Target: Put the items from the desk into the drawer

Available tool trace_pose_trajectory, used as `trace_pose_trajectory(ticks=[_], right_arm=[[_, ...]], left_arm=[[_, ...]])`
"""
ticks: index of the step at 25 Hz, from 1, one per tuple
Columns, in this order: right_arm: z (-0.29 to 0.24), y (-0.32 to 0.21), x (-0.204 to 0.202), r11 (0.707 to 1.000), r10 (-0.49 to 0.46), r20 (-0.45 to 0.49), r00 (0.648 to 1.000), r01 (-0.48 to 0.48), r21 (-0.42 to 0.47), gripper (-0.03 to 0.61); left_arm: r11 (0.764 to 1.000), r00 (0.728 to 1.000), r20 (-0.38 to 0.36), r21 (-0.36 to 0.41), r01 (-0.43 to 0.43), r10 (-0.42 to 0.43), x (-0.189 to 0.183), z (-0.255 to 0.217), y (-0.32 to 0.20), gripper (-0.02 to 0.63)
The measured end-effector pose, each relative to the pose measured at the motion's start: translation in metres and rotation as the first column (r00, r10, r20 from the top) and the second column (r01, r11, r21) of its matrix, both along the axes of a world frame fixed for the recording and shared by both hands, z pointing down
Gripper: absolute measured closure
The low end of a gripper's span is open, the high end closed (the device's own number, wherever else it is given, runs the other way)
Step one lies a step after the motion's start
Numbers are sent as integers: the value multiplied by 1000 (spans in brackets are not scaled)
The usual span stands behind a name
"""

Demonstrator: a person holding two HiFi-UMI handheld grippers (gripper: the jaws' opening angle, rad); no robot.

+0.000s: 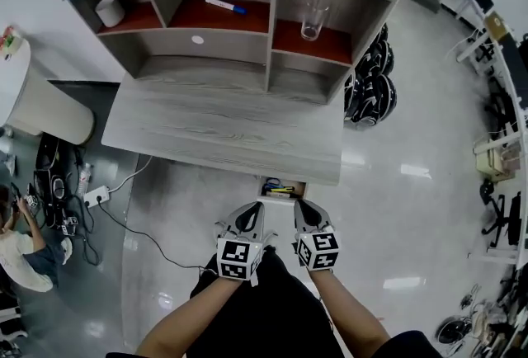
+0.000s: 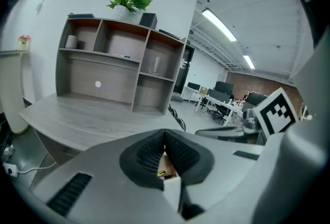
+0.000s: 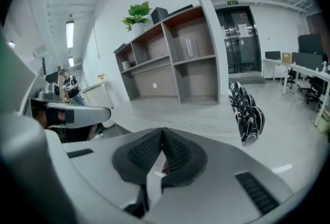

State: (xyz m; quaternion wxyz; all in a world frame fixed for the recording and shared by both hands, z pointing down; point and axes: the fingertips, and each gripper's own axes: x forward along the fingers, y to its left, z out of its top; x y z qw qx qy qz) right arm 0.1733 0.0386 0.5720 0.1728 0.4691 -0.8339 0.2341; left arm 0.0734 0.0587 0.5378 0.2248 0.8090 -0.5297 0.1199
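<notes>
Desk [image 1: 223, 121], wood-grain grey, with shelf unit [image 1: 268, 59] along back edge. Left gripper [image 1: 249, 214] and right gripper [image 1: 305, 213] side by side near drawer [image 1: 299, 188], both sets of jaws pressed together, nothing between. Drawer partly open under desk front. Glass [image 1: 312, 18], marker [image 1: 225, 5] on shelves. Small items [image 1: 278, 188] inside drawer.

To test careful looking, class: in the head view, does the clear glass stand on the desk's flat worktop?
No, the clear glass stands inside the upper right compartment of the shelf unit.
</notes>
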Motion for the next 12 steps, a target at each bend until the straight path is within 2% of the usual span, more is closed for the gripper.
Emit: trace_pose_trajectory(ticks=[6,12], right_arm=[[-55,7,-20,990,70,10,998,-70,121,560],[-84,6,-31,979,117,-4,993,-114,171,560]], left_arm=[[998,998,-17,30,-62,63,-2,-19,-2,601],[994,994,-39,42,-102,103,-10,-32,-3,601]])
